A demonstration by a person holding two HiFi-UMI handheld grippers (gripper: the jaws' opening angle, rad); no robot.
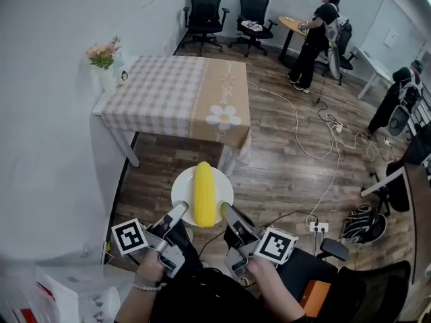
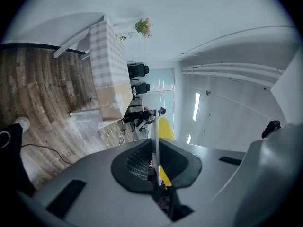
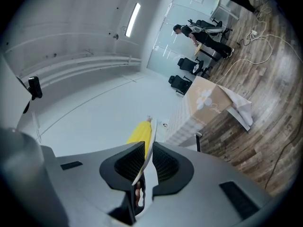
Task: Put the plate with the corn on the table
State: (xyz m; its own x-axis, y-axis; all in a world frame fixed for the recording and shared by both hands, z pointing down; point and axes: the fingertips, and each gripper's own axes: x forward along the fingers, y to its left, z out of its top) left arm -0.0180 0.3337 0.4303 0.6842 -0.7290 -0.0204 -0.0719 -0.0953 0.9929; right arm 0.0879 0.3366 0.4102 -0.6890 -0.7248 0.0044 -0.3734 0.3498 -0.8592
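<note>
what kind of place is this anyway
Most likely an office or shared workroom: black swivel chairs stand near a desk at the far end, and loose cables run over the wood floor to a power strip. A cloth-covered table holds flowers.

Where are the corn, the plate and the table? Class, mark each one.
corn (image 1: 204, 194): head view, middle of the cob.
plate (image 1: 180, 192): head view, bare left rim.
table (image 1: 161, 89): head view, bare checked cloth top.
</note>
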